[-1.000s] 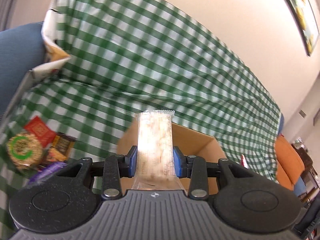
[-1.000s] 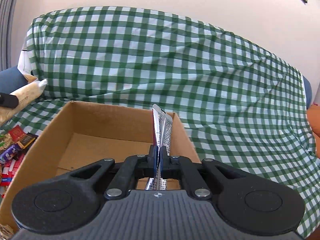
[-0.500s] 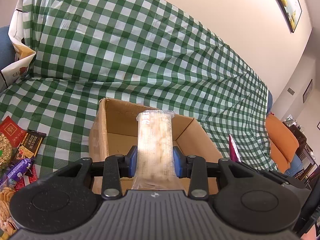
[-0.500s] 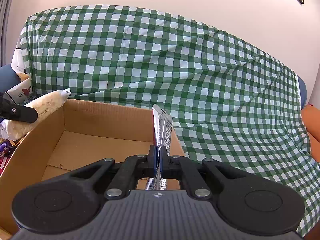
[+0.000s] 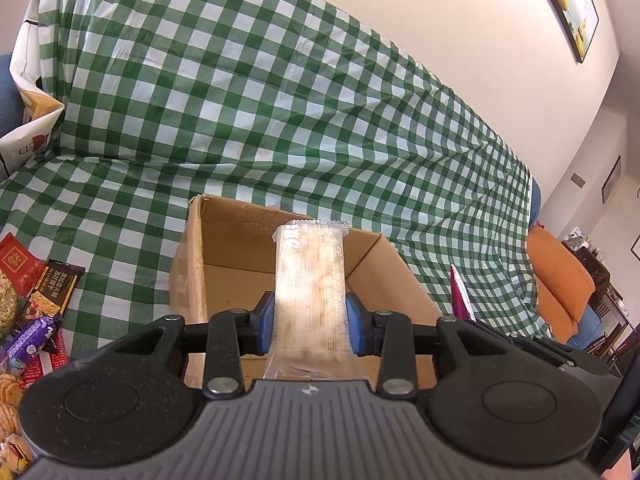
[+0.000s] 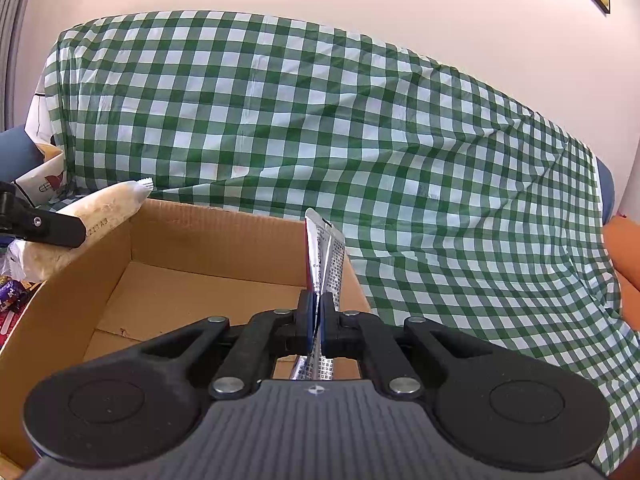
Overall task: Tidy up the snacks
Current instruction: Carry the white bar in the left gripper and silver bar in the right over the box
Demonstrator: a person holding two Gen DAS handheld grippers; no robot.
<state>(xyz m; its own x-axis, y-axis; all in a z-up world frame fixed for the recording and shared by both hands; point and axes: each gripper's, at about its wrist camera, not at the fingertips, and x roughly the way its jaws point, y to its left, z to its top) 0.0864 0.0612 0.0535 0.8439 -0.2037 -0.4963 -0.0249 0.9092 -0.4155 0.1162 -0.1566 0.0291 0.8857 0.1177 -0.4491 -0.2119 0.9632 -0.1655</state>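
Cardboard box (image 5: 280, 256) lies open just ahead of both grippers, the left gripper (image 5: 310, 318) clamped on a clear cracker pack (image 5: 310, 280) and the right gripper (image 6: 316, 320) pinching a foil packet (image 6: 324, 256), so I judge the drop-in step next: lower, then release.

The black right gripper (image 6: 316, 320) pinches a thin silver foil sachet (image 6: 326, 256) upright above an open brown cardboard box (image 6: 224, 240) on green-and-white checked cloth (image 6: 360, 128)
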